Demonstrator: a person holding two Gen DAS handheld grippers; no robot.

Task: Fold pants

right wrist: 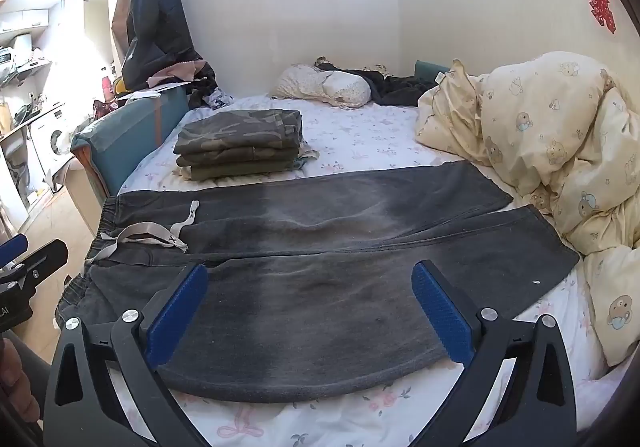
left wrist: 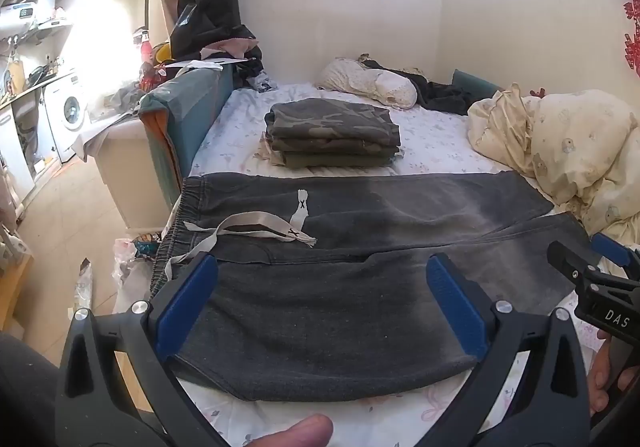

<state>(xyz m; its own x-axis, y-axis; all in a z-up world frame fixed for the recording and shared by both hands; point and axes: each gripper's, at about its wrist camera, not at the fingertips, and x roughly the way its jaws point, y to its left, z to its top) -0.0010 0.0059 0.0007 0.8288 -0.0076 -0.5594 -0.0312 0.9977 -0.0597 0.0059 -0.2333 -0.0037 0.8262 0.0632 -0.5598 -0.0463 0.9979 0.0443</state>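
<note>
Dark grey sweatpants [left wrist: 340,247] lie flat across the bed, waistband with a pale drawstring [left wrist: 248,227] at the left, legs running right. They also show in the right wrist view [right wrist: 340,247]. My left gripper [left wrist: 322,267] is open and empty, over the near side by the waist. My right gripper [right wrist: 310,279] is open and empty, over the near leg. The right gripper also shows at the right edge of the left wrist view [left wrist: 592,267]; the left gripper shows at the left edge of the right wrist view [right wrist: 32,259].
A stack of folded camouflage pants [left wrist: 332,135] sits on the floral sheet [left wrist: 432,135] behind the sweatpants. A cream duvet [right wrist: 560,151] is bunched at the right. A pillow [left wrist: 368,81] lies at the wall. A teal headboard [left wrist: 188,115] and floor are at the left.
</note>
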